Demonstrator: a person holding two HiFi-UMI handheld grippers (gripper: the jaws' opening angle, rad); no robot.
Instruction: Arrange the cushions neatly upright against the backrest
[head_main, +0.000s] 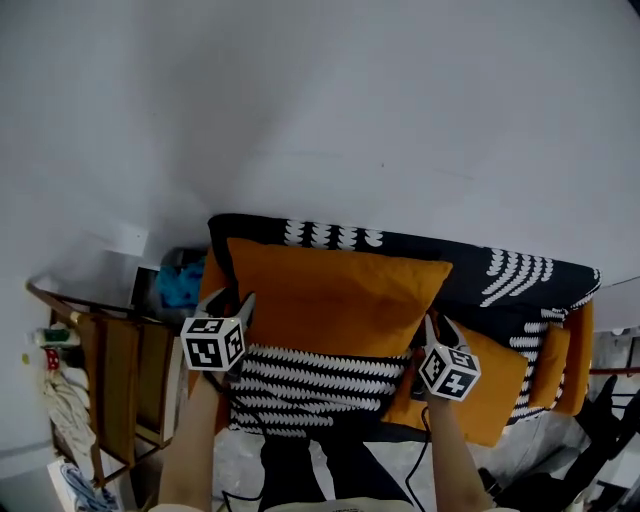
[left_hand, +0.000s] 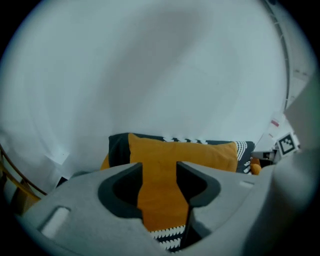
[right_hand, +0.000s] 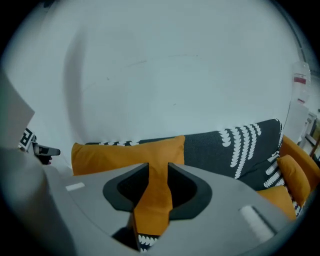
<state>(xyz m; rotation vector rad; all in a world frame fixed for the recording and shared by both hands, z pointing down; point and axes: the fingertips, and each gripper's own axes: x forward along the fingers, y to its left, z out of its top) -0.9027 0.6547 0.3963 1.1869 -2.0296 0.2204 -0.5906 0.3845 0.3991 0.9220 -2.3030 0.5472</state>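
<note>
closest in, the left gripper (head_main: 238, 305) and the right gripper (head_main: 432, 330) each have their jaws clamped on a fold of the orange cushion (head_main: 335, 295), one at its left end and one at its right. looking along the jaws, orange cloth fills the left gripper's gap and is pinched to a narrow strip in the right one. the cushion's long axis runs side to side between them, in line with the dark patterned backrest (head_main: 520, 270) just behind. its top edge points up toward the backrest's top, and black-and-white patterned cloth shows below. i can't tell whether it leans on the backrest yet. neither hand is nearer, so i'd expect an even push straight back. a second orange cushion (head_main: 495, 385) lies beyond the right gripper.
</note>
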